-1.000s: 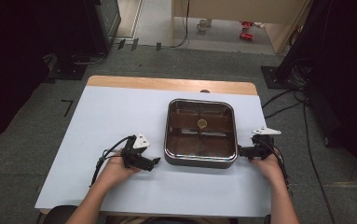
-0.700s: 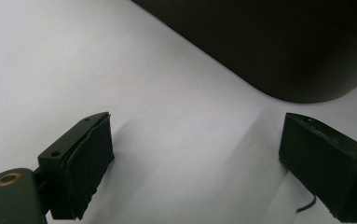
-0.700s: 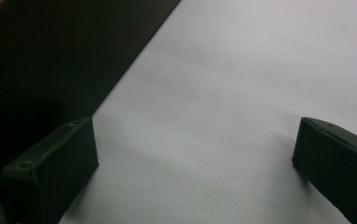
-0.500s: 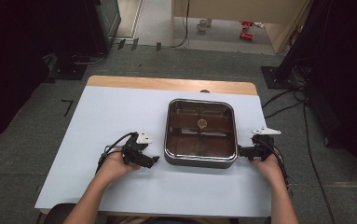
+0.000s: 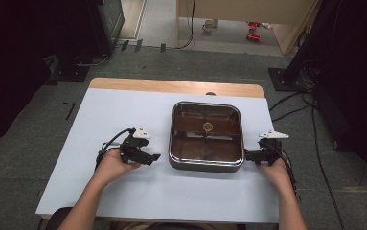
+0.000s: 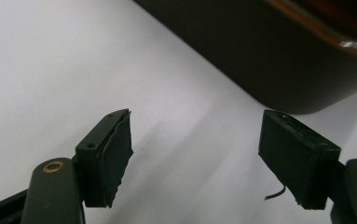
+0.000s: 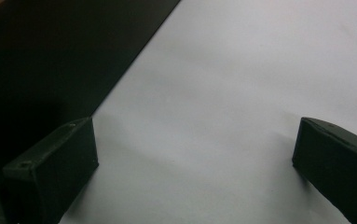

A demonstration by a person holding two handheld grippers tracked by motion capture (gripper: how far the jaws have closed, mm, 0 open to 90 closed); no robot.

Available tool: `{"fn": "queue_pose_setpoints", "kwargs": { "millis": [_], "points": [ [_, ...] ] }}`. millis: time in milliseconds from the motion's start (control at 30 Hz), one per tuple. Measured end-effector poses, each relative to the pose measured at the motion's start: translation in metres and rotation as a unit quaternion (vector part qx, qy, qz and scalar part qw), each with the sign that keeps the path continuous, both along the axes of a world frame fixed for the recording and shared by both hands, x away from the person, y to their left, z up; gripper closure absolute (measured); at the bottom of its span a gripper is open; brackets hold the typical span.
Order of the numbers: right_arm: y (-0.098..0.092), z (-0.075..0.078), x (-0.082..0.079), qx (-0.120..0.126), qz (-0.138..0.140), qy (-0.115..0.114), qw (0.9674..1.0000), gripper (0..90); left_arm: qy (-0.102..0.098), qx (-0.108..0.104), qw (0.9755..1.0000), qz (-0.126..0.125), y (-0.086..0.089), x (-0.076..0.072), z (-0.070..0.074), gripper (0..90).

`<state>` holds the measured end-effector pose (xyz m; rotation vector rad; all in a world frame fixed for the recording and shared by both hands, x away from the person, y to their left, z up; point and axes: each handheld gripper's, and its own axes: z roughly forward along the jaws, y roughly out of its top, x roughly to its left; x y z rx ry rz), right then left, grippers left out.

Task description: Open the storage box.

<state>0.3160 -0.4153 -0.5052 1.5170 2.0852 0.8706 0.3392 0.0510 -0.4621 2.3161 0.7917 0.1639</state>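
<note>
Item under work: a square dark pan (image 5: 207, 136) with rounded corners is seen on the pale blue table cover (image 5: 99, 115), right of centre, with a small round gold piece (image 5: 208, 126) on its floor.
Left gripper: the left gripper (image 5: 153, 156) is held just beside the pan's left wall, apart from it. In the left gripper view the jaws stand apart with nothing but bare cover between them; they have just been closing, yet no object is caught. The pan's dark side (image 6: 278, 56) is seen ahead and to the right.
Right gripper: the right gripper (image 5: 246, 155) is placed at the pan's right wall, near its front corner. In the right gripper view the jaws are spread wide and nothing is gripped; the pan's wall (image 7: 50, 60) lies close beside one jaw. Contact cannot be confirmed.
Reason for placement: the grippers are set on opposite sides, judged as preparation for a two-sided hold on the pan.
Risk: uneven purchase is judged likely to tilt the pan.
</note>
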Motion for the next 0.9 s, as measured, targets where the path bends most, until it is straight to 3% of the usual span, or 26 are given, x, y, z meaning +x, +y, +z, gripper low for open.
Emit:
{"fn": "queue_pose_setpoints", "kwargs": {
  "millis": [200, 233, 400, 900],
  "points": [
    [0.000, 0.000, 0.000, 0.000, 0.000, 0.000, 1.0000, 0.0, 0.014, -0.027, 0.9995, -0.007, -0.002, 0.005, 0.015, 26.4],
    [0.000, 0.000, 0.000, 0.000, 0.000, 0.000, 1.0000, 0.0, 0.016, -0.032, 0.9993, -0.007, -0.002, 0.005, 0.018, 30.6],
    [0.000, 0.000, 0.000, 0.000, 0.000, 0.000, 1.0000, 0.0, 0.011, -0.056, 0.9983, -0.005, -0.002, 0.008, 0.035, 30.3],
    [0.000, 0.000, 0.000, 0.000, 0.000, 0.000, 1.0000, 0.0, 0.004, -0.056, 0.9976, -0.041, -0.034, 0.025, 0.056, 29.8]
  ]
}}
